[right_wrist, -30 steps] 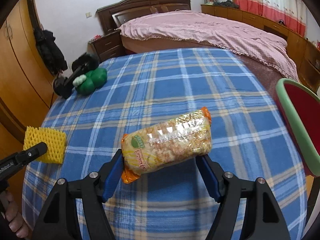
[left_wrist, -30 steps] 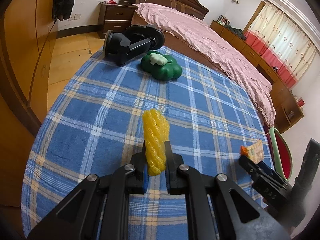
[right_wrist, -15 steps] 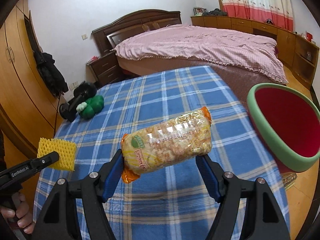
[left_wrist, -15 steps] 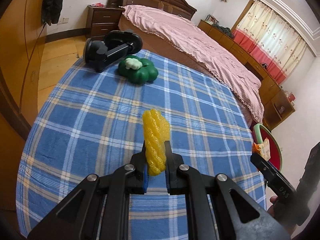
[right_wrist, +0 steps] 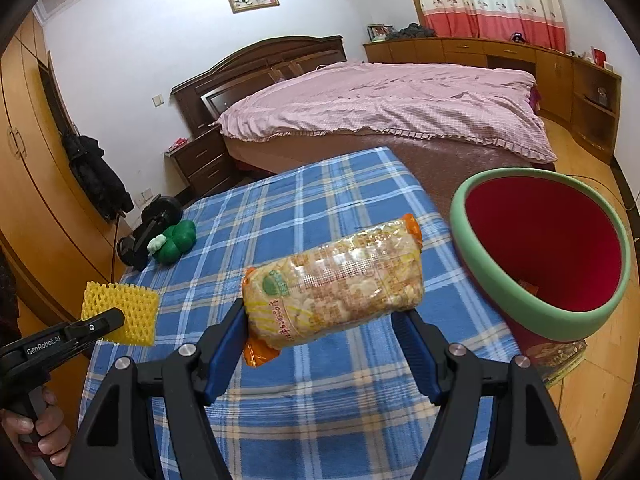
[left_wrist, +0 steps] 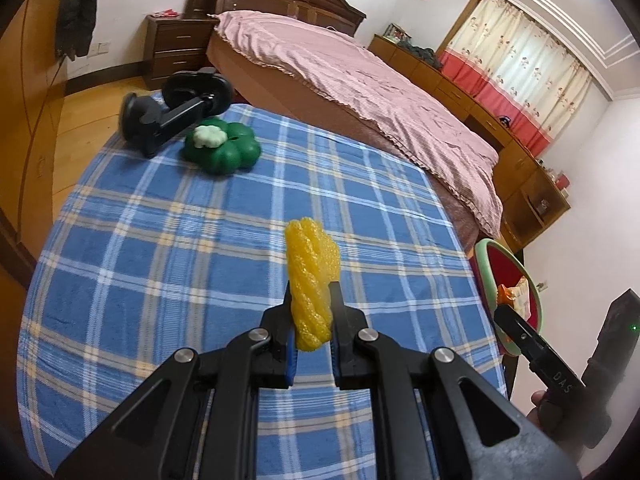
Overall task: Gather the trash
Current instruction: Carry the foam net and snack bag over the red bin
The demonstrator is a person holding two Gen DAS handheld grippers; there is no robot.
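Observation:
My left gripper [left_wrist: 311, 312] is shut on a yellow foam net [left_wrist: 310, 280] and holds it above the blue plaid tablecloth [left_wrist: 168, 240]. The net also shows in the right wrist view [right_wrist: 120, 312], in the left gripper [right_wrist: 100, 326]. My right gripper [right_wrist: 320, 332] is shut on a clear snack packet with orange ends [right_wrist: 336, 284], held above the table's right side. A red bin with a green rim [right_wrist: 540, 252] stands just right of the table, close to the packet. In the left wrist view the bin [left_wrist: 508, 280] sits at the right with the packet's tip [left_wrist: 514, 292] over it.
A green flower-shaped object [left_wrist: 222, 152] and a black suction mount [left_wrist: 172, 116] lie at the table's far left corner. A bed with a pink cover [right_wrist: 380, 100] stands behind the table. A wooden wardrobe [right_wrist: 32, 184] is at the left. Papers [right_wrist: 560, 356] lie under the bin.
Both grippers have pulled back and swung right with their loads. The snack packet has moved from over the table's middle to beside the bin, which now fills the right of the right wrist view.

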